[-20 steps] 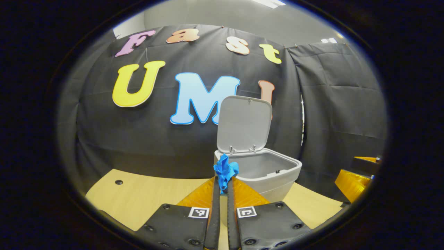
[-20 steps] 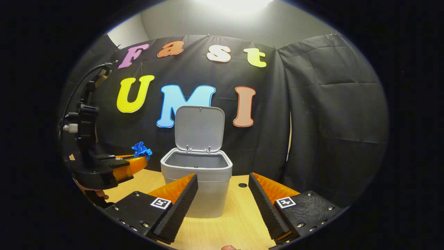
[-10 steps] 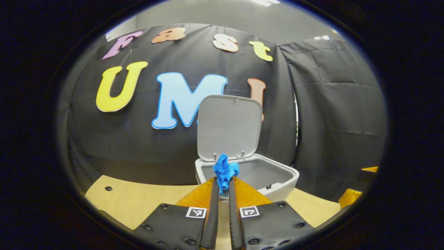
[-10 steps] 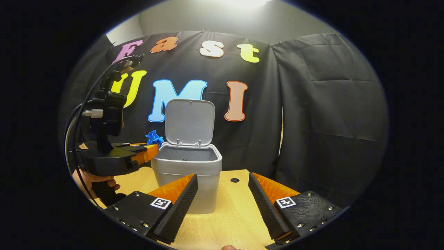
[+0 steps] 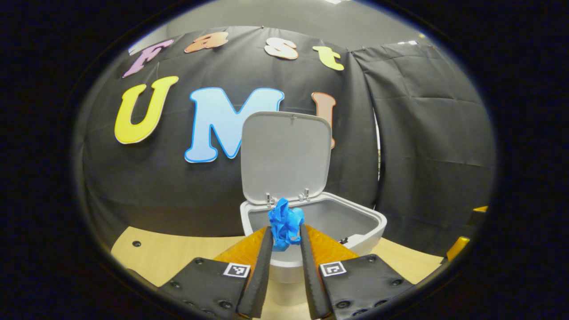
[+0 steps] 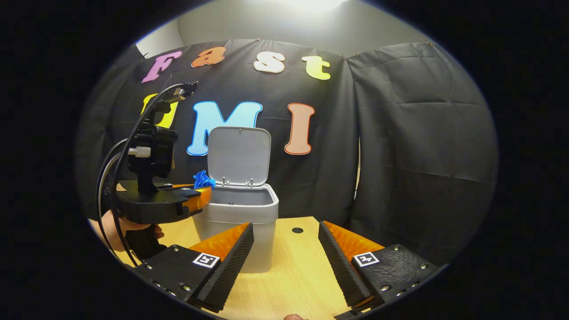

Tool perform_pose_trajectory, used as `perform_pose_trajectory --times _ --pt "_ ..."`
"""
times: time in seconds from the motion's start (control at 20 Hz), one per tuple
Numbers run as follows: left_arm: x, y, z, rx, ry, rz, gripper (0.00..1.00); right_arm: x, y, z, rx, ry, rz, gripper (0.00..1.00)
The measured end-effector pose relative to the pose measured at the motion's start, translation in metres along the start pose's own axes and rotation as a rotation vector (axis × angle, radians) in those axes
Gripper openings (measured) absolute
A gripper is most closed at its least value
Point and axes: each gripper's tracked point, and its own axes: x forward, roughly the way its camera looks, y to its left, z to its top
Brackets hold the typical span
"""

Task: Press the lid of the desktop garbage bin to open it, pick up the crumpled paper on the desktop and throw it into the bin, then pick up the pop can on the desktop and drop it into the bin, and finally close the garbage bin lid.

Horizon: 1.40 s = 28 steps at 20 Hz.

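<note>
Now, paper: blue crumpled wad (image 5: 285, 224) pinched at the tips of the left gripper (image 5: 284, 240), held above the near-left rim of the bin (image 5: 361, 235).
Handling: likely very light and soft; it squashes, so a pinch across its middle should do, and it may cling when let go.
Bin: lid (image 5: 286, 155) stands upright at the far side, mouth clear.
Right gripper (image 6: 284, 249): jaws spread wide, holding nothing, near side of the table (image 6: 293, 275).
Can: cannot tell where.
</note>
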Motion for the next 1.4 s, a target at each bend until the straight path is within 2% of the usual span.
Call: perform_pose_trajectory --times 0.15,0.2,0.3,0.4,0.55,0.75,1.05,1.4 --pt "-0.001 -0.005 0.001 -0.017 -0.001 -0.021 0.49 -0.002 0.002 0.002 -0.004 -0.004 0.009 0.94" --pt "-0.002 -0.007 0.002 -0.020 -0.004 -0.027 0.61 -0.002 0.002 0.003 -0.005 -0.008 0.010 0.94" --pt "-0.006 -0.008 0.002 -0.025 -0.005 -0.034 0.71 -0.003 0.003 0.004 -0.009 -0.011 0.015 0.94" --pt "-0.010 -0.008 0.005 -0.038 -0.010 -0.038 0.76 -0.003 0.004 0.005 -0.012 -0.014 0.021 0.94" --pt "-0.022 0.000 0.013 -0.029 -0.028 -0.018 0.92 -0.004 0.008 0.007 -0.011 -0.018 0.033 0.94" --pt "-0.046 0.015 0.025 -0.020 -0.070 0.019 0.92 -0.005 0.018 0.012 -0.021 -0.038 0.061 0.94" --pt "-0.086 0.045 0.037 -0.061 -0.136 0.068 0.96 -0.004 0.046 0.016 -0.025 -0.049 0.144 0.94" --pt "-0.129 0.085 0.039 -0.023 -0.161 0.160 0.95 -0.006 0.095 0.007 -0.037 -0.022 0.271 0.94"
